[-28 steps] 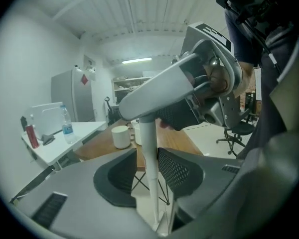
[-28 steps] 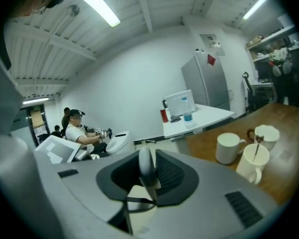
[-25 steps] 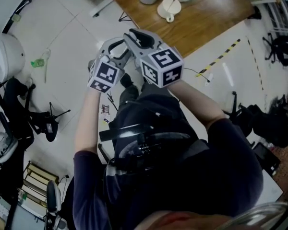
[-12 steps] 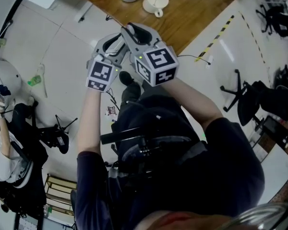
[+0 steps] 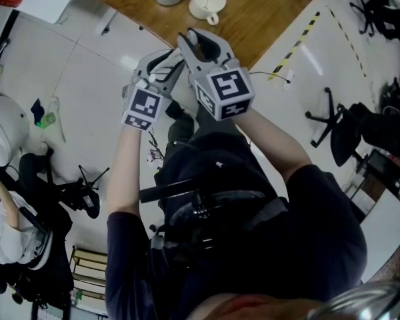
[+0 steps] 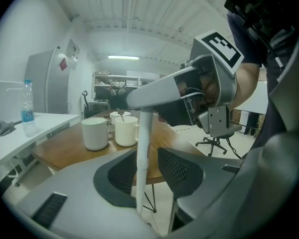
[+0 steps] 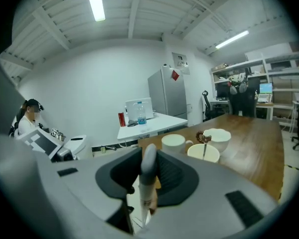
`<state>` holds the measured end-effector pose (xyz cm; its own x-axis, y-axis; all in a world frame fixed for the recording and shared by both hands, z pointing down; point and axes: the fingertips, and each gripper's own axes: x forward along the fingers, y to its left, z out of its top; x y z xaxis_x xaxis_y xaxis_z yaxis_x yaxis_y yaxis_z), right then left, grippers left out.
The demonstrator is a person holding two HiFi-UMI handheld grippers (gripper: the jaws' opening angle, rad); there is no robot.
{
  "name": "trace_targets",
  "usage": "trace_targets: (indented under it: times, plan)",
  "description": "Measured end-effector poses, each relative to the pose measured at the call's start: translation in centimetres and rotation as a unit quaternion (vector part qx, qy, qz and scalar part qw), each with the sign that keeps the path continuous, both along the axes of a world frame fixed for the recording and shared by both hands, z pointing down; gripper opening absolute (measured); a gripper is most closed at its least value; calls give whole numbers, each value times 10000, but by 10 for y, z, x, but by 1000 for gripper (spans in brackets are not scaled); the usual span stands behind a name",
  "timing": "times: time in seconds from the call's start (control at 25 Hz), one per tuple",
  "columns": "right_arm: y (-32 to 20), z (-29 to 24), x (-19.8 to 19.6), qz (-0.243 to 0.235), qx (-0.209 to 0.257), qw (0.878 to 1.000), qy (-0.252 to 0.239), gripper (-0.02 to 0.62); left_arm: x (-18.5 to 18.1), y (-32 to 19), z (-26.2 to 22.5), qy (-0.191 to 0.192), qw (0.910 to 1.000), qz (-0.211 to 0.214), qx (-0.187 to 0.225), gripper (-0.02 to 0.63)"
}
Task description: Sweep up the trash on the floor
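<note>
A white handle [image 6: 142,148] with a grey cap [image 7: 148,159] stands upright between both grippers. My right gripper [image 7: 148,171] is shut on its capped top. Just below, my left gripper [image 6: 144,176] holds the same handle between its pads. In the head view both grippers are raised close together in front of the person's chest, the left gripper [image 5: 161,64] beside the right gripper [image 5: 203,45]. The handle's lower end is hidden by the person's body. Small scraps of trash [image 5: 152,153] lie on the white floor by the person's foot.
A wooden table [image 5: 273,12] with white cups [image 5: 207,2] stands just ahead. Yellow-black floor tape [image 5: 300,42] runs to the right, near a dark office chair [image 5: 340,125]. A green scrap [image 5: 47,119] and a seated person [image 5: 7,219] are at the left.
The view has drifted: the table and cups have slid up and left in the head view, and the office chair has come nearer. Both grippers keep their hold on the handle.
</note>
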<state>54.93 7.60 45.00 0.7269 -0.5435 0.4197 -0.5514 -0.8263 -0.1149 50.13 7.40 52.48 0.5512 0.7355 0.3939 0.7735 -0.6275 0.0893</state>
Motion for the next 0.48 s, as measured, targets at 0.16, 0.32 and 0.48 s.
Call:
trace_targets:
  times: [0.16,0.32,0.48]
  plan:
    - [4,0,-6,-99,-55,9999,-64,103,8,17,7,271,9984,-69,490,130]
    - [12,1,-13,122,143,9994,-284,103,11,29,10,339,9978,-4,576,97]
    - [22,0,-15,550,635,9933,-789,101,3,37,9,166,9957,810,408,95]
